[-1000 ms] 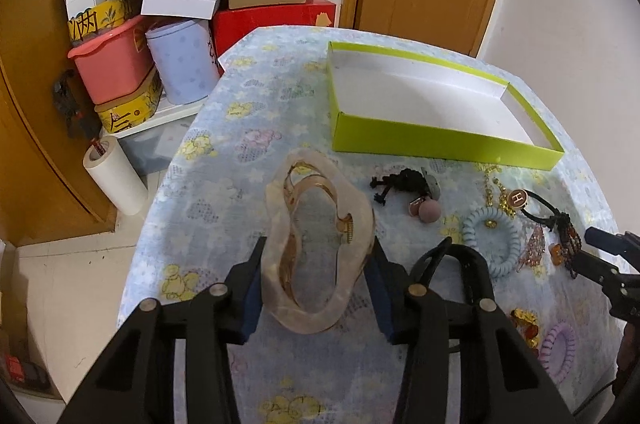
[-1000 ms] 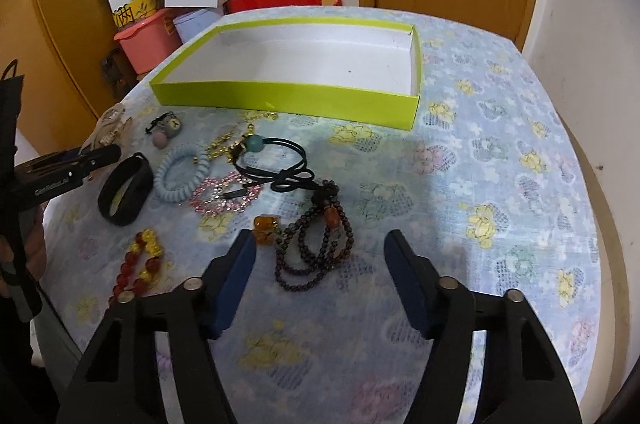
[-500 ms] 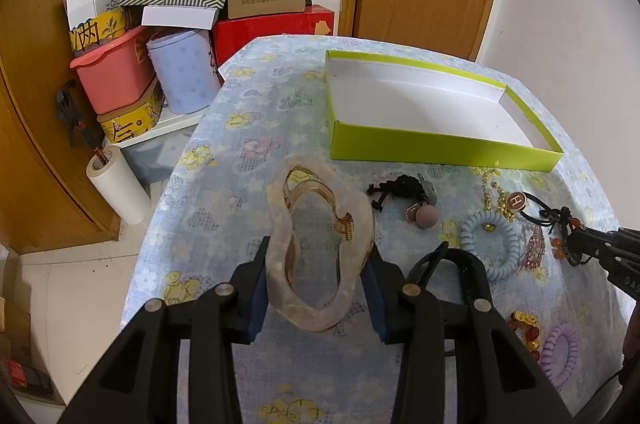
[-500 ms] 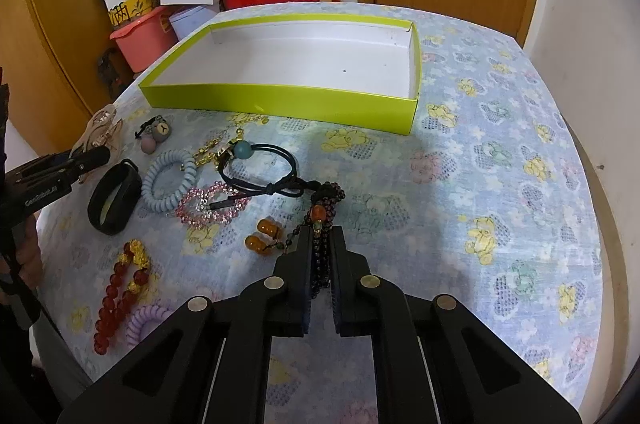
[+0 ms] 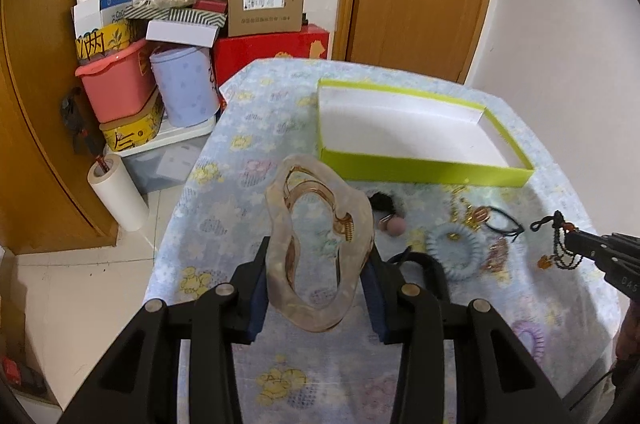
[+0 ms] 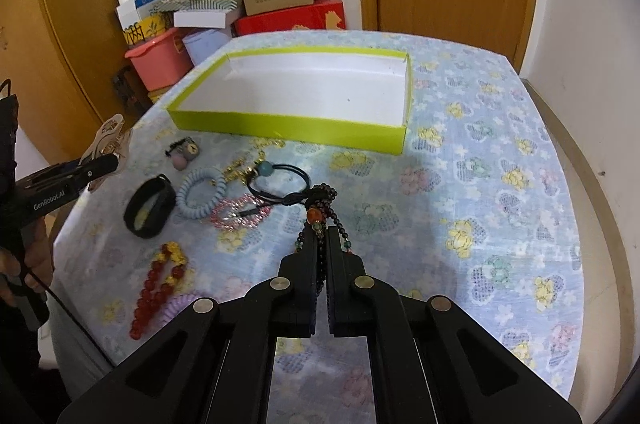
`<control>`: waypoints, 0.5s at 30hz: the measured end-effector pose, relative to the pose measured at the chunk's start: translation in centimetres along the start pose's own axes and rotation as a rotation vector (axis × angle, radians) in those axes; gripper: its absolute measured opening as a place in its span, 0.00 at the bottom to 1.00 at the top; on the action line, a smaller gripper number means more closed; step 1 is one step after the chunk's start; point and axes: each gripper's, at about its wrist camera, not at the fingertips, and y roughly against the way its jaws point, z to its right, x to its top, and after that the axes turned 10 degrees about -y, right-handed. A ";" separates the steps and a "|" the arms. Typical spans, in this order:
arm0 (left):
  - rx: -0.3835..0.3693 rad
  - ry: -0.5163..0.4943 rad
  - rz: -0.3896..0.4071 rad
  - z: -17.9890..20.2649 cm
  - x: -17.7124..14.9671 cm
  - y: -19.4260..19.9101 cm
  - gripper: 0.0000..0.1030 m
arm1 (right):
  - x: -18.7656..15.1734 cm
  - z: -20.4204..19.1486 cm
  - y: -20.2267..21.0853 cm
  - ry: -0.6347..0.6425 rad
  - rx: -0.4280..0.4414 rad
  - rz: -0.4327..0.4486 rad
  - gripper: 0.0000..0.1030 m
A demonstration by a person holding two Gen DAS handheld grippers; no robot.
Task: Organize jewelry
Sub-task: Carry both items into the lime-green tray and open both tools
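A: So, the dark bead bracelet (image 6: 320,207) hangs pinched in the right gripper (image 6: 323,244), lifted just over the flowered tablecloth (image 6: 500,159), short of the green box (image 6: 288,131). How should it go in?

B: Carry it high enough that the dangling loops pass the near wall, then let go low over the white floor so the beads don't bounce. I'd watch the black hair tie (image 6: 280,179) lying just beside them; it could snag and trail along.

A: And the fingers?

B: The right jaws are pressed nearly together, only the strand between them. The left gripper (image 5: 318,264) stands about half open, its blue pads clamped on the sides of the beige hair clip (image 5: 318,244), held upright above the cloth, near the box's left corner.

A: Both loads look ready for the box, then.
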 end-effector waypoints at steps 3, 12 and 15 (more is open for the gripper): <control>-0.017 0.000 0.006 0.2 0.7 0.4 0.41 | 0.6 -0.2 0.5 0.003 0.017 0.010 0.03; -0.039 -0.065 0.035 1.5 5.1 -0.8 0.41 | 4.6 0.2 0.3 0.009 0.045 0.053 0.03; -0.047 -0.077 0.036 1.6 6.8 -2.3 0.41 | 6.4 0.9 -0.8 -0.002 0.051 0.056 0.03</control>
